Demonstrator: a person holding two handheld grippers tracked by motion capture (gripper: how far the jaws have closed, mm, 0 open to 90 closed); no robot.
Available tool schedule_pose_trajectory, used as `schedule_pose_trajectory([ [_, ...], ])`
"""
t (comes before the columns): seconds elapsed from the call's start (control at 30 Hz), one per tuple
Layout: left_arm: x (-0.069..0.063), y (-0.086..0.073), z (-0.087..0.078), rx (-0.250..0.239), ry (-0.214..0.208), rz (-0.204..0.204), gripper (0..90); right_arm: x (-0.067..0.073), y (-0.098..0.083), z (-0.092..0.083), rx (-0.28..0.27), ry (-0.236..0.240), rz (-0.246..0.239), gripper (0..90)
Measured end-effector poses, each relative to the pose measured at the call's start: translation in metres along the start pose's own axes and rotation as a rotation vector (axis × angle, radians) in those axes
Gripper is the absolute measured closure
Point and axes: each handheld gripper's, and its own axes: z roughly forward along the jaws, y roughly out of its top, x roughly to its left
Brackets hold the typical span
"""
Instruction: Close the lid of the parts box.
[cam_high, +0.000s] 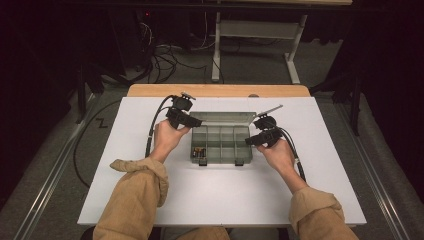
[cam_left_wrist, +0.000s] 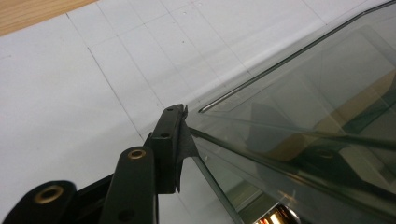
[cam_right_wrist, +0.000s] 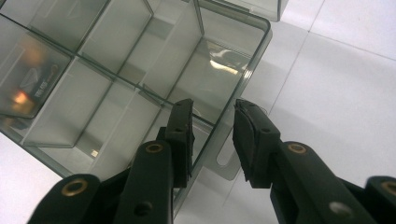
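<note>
The white table (cam_high: 220, 195) takes up most of the high view, with a strip of bare wood (cam_high: 220, 90) along its 12 o'clock edge. At the middle of the table sits the clear compartment box (cam_high: 221, 144), its lid (cam_high: 225, 118) thrown back toward 12 o'clock and its divided tray open to the camera. A few small batteries (cam_high: 200, 151) lie in the compartment at the tray's 8 o'clock corner.

The person's forearms in tan sleeves (cam_high: 135, 195) come in from 6 o'clock.

The left gripper (cam_high: 192, 121) sits at the box's 10 o'clock corner, where tray and lid meet. In the left gripper view one black jaw lies right against the corner of the clear lid (cam_left_wrist: 299, 93); the other jaw is out of sight, so I cannot tell whether the tongs pinch the lid.

The right gripper (cam_high: 250, 140) is at the box's 3 o'clock side. In the right gripper view its tongs (cam_right_wrist: 212, 140) stand spread astride the tray's end wall (cam_right_wrist: 212, 140), one jaw inside the corner compartment, the other outside above the latch tab (cam_right_wrist: 224, 161), with a gap showing at the outer pad.
</note>
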Motion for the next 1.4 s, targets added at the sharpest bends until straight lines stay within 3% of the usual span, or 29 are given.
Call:
schedule_pose_trajectory([
  [0.07,0.0,0.0,0.0,0.005,-0.003,0.0,54.8,0.0,-0.001,0.0,-0.004,-0.003,-0.012,69.7],
  [0.1,0.003,0.0,-0.003,0.044,-0.005,0.046,54.8,0.0,-0.001,0.0,-0.004,-0.001,-0.014,68.9],
  [0.23,0.004,0.0,-0.002,0.046,-0.004,0.046,54.8,0.0,-0.002,-0.002,-0.006,0.016,-0.034,66.8],
  [0.4,0.004,-0.001,-0.002,0.049,0.0,0.05,54.9,-0.005,-0.001,-0.015,0.005,0.03,-0.023,85.3],
  [0.5,0.004,-0.002,-0.003,0.046,0.007,0.059,57.2,-0.007,0.001,-0.022,-0.002,0.026,-0.021,90.0],
  [0.7,0.006,-0.003,-0.007,0.053,0.001,0.066,60.3,-0.013,0.012,-0.034,-0.058,0.004,0.0,90.0],
  [0.83,0.008,-0.005,-0.007,0.054,0.002,0.072,61.0,-0.012,0.018,-0.04,-0.095,-0.019,-0.022,90.0],
  [1.03,0.011,-0.006,-0.009,0.063,-0.015,0.065,61.7,-0.012,0.025,-0.045,-0.113,-0.049,-0.019,90.0],
  [1.4,0.014,-0.008,-0.012,0.074,-0.03,0.07,62.0,-0.012,0.036,-0.053,-0.154,-0.045,-0.021,89.9],
])
